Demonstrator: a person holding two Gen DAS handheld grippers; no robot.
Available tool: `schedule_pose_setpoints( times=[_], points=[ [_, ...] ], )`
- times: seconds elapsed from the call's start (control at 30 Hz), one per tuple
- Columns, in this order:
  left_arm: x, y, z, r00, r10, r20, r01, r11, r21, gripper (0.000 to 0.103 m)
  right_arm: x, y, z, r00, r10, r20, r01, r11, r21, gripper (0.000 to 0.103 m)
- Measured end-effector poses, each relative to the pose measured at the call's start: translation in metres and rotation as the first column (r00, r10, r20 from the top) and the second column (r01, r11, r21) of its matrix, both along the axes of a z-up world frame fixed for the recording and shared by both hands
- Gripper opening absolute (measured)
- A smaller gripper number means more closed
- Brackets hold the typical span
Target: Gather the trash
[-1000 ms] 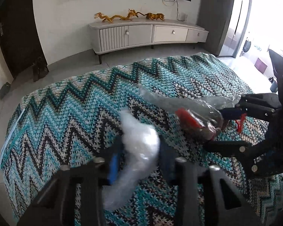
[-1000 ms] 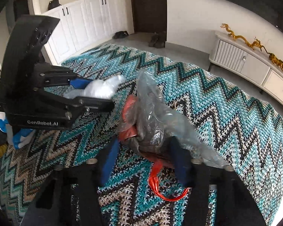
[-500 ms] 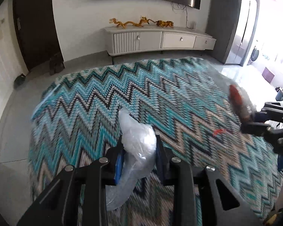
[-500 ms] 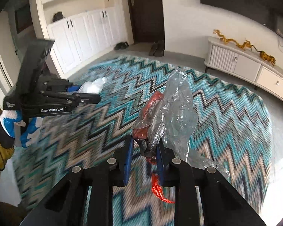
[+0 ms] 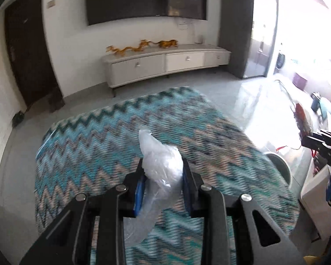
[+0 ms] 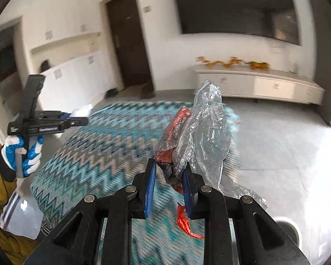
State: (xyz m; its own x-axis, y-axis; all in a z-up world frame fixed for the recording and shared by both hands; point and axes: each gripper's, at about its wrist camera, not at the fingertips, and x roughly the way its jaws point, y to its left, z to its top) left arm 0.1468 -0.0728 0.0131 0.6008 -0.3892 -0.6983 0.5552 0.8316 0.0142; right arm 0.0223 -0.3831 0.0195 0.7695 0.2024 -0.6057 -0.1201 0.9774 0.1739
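Note:
My left gripper (image 5: 163,185) is shut on a crumpled white plastic bag (image 5: 161,163) and holds it high above the zigzag rug (image 5: 121,145). My right gripper (image 6: 168,183) is shut on a clear plastic bag with red and black wrappers (image 6: 198,139), also lifted off the rug (image 6: 103,154). The right gripper shows at the right edge of the left wrist view (image 5: 322,143), and the left gripper at the left of the right wrist view (image 6: 77,121). A round bin rim (image 5: 278,165) sits on the floor by the rug's right side, also low right in the right wrist view (image 6: 286,227).
A white TV cabinet (image 5: 165,64) with golden dragon figures stands against the far wall under a dark TV. A dark door (image 5: 28,50) is at the left. Glossy tiled floor (image 6: 275,150) surrounds the rug. White furniture (image 5: 313,194) stands at the right.
Both grippers have risen well above the rug with their trash and swung to the right, toward the rug's right edge and the bin. Both stay shut on their bags.

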Motion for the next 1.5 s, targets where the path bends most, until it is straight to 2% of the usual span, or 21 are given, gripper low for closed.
schedule_pose_setpoints(
  times=[0.23, 0.33, 0.5, 0.67, 0.83, 0.87, 0.9, 0.93, 1.0, 1.03, 1.1, 1.23, 1.3, 1.37, 1.5],
  points=[
    [-0.037, -0.112, -0.002, 0.983, -0.182, -0.029, 0.183, 0.983, 0.007, 0.028, -0.058, -0.095, -0.017, 0.98, -0.201, -0.014, 0.201, 0.979, 0.04, 0.023],
    [-0.057, -0.169, -0.01, 0.961, -0.274, -0.046, 0.275, 0.961, 0.013, 0.028, -0.077, -0.132, -0.035, 0.96, -0.275, -0.044, 0.278, 0.958, 0.07, 0.023],
    [-0.082, -0.248, -0.033, 0.923, -0.374, -0.092, 0.377, 0.926, 0.016, 0.029, -0.091, -0.176, -0.074, 0.927, -0.353, -0.127, 0.365, 0.926, 0.094, 0.023],
    [-0.095, -0.321, -0.07, 0.885, -0.428, -0.183, 0.439, 0.898, 0.018, 0.029, -0.09, -0.204, -0.127, 0.893, -0.386, -0.232, 0.42, 0.9, 0.121, 0.024],
    [-0.096, -0.378, -0.108, 0.848, -0.441, -0.293, 0.46, 0.888, -0.004, 0.031, -0.086, -0.232, -0.181, 0.848, -0.414, -0.33, 0.476, 0.869, 0.135, 0.025],
    [-0.095, -0.387, -0.115, 0.837, -0.444, -0.32, 0.463, 0.886, -0.019, 0.033, -0.085, -0.235, -0.189, 0.841, -0.422, -0.34, 0.488, 0.862, 0.136, 0.025],
    [-0.095, -0.394, -0.121, 0.829, -0.444, -0.34, 0.462, 0.887, -0.031, 0.039, -0.085, -0.241, -0.199, 0.829, -0.43, -0.357, 0.502, 0.854, 0.137, 0.025],
    [-0.094, -0.399, -0.126, 0.828, -0.439, -0.349, 0.456, 0.889, -0.037, 0.048, -0.084, -0.243, -0.204, 0.822, -0.434, -0.368, 0.509, 0.85, 0.137, 0.026],
    [-0.093, -0.406, -0.136, 0.825, -0.428, -0.368, 0.443, 0.895, -0.048, 0.057, -0.083, -0.248, -0.218, 0.808, -0.442, -0.391, 0.524, 0.841, 0.133, 0.032],
    [-0.092, -0.409, -0.14, 0.818, -0.428, -0.383, 0.442, 0.895, -0.056, 0.057, -0.083, -0.249, -0.224, 0.801, -0.444, -0.401, 0.531, 0.837, 0.133, 0.035],
    [-0.09, -0.409, -0.145, 0.812, -0.424, -0.401, 0.437, 0.897, -0.064, 0.057, -0.086, -0.253, -0.233, 0.786, -0.452, -0.421, 0.546, 0.827, 0.133, 0.035],
    [-0.088, -0.397, -0.143, 0.828, -0.404, -0.388, 0.415, 0.908, -0.06, 0.057, -0.094, -0.25, -0.234, 0.774, -0.469, -0.425, 0.566, 0.814, 0.131, 0.036],
    [-0.085, -0.385, -0.135, 0.857, -0.379, -0.349, 0.388, 0.92, -0.045, 0.057, -0.097, -0.244, -0.226, 0.78, -0.473, -0.41, 0.561, 0.819, 0.122, 0.037],
    [-0.085, -0.369, -0.123, 0.89, -0.349, -0.295, 0.357, 0.934, -0.027, 0.057, -0.096, -0.24, -0.214, 0.788, -0.477, -0.389, 0.554, 0.825, 0.109, 0.043],
    [-0.085, -0.329, -0.096, 0.948, -0.263, -0.179, 0.265, 0.964, -0.013, 0.057, -0.088, -0.213, -0.175, 0.826, -0.473, -0.306, 0.52, 0.849, 0.091, 0.05]
  ],
)
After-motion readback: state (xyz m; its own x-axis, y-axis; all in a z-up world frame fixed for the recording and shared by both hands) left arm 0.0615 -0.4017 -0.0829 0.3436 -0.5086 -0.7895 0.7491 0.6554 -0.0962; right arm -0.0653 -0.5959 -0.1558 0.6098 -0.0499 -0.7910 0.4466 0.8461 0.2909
